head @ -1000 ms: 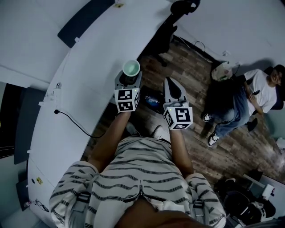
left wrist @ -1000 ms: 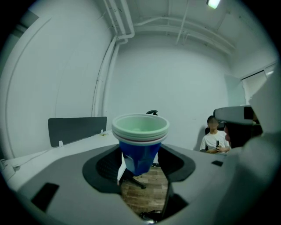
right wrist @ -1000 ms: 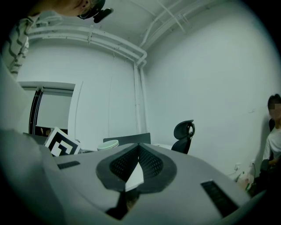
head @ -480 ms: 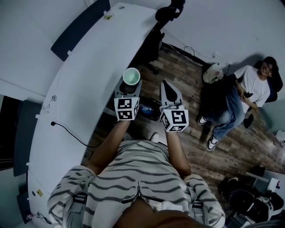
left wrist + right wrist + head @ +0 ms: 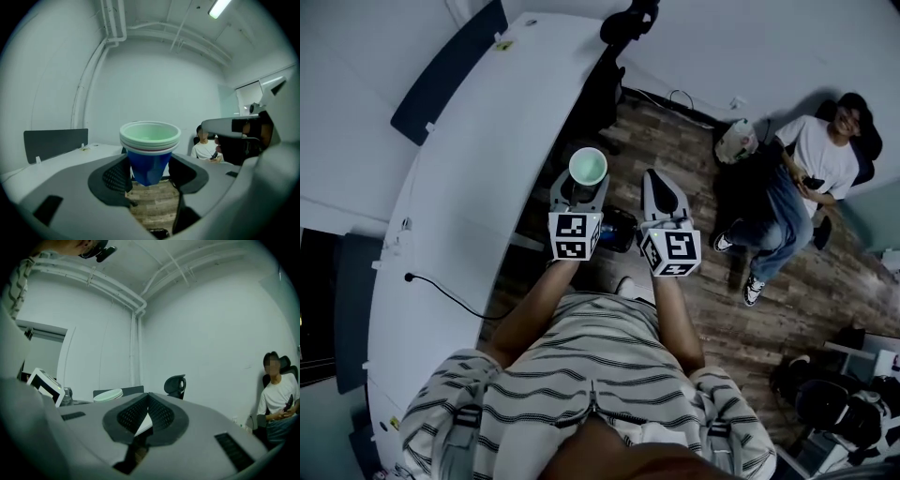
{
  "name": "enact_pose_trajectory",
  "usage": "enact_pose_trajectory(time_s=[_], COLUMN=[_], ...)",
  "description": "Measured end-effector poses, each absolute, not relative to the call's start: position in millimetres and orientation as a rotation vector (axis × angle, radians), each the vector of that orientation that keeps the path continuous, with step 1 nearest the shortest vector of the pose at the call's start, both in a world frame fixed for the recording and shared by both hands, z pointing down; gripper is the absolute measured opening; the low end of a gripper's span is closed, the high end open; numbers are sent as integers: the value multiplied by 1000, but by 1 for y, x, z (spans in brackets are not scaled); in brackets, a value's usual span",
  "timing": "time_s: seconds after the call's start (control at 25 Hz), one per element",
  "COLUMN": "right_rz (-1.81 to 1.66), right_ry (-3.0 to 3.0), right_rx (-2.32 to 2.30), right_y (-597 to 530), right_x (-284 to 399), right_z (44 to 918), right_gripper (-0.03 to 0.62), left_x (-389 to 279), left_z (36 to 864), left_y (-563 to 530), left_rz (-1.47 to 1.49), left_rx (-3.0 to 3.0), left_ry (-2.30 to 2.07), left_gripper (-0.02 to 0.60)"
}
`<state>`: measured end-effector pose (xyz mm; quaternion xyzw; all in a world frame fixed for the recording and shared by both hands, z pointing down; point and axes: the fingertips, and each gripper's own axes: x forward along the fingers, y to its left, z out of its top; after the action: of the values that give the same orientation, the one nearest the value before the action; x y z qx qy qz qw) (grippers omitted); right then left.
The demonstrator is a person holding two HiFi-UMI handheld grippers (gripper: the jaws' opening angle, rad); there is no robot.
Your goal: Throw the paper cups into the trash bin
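A stack of paper cups [image 5: 588,167], blue outside and pale green inside, stands upright between the jaws of my left gripper [image 5: 580,184]. In the left gripper view the cups [image 5: 150,149] fill the gap, and the left gripper [image 5: 149,173] is shut on the blue wall, its jaws wide. They hang at the edge of the white desk [image 5: 469,187], over the wooden floor. My right gripper [image 5: 656,180] is beside them on the right, shut with nothing in it; its pads [image 5: 159,414] meet in the right gripper view. The cups' rim [image 5: 108,395] shows there at the left.
A dark object with something blue [image 5: 617,231] lies on the floor below, between the grippers. A person [image 5: 811,173] sits at the right by the wall. An office chair [image 5: 623,23] stands at the desk's far end. A cable [image 5: 450,292] runs across the desk.
The room has slid up and left in the head view while both grippers keep their pose side by side. The cups stay held and have drifted slightly right, off the desk edge.
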<state>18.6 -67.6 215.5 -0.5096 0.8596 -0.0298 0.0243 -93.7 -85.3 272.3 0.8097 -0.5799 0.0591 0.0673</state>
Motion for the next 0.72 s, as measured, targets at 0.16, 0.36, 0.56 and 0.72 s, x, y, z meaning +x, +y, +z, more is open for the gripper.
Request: enact_pose_trajectory(time_s=[0.16,0.36,0.56,0.72], right_rz=[-120,-147,-167,-195], right_ry=[2638,2614,2609,2609], right_rx=[-1641,-1701,-1733,-1762], right_y=[-66,-63,-59,-56], right_x=[35,48,56,63], right_z=[225,236,247,260], right_gripper=[11,11,11,11], left_x=[-72,-52,-39,-31], left_z=[274,286,297,308], left_y=[-83,-79,-75,-71], left_rz=[181,208,229,253], left_rx=[2480,2511,2527,2530], left_ry=[-1684,-1604,-1545,-1506], left_gripper=[275,275,275,275])
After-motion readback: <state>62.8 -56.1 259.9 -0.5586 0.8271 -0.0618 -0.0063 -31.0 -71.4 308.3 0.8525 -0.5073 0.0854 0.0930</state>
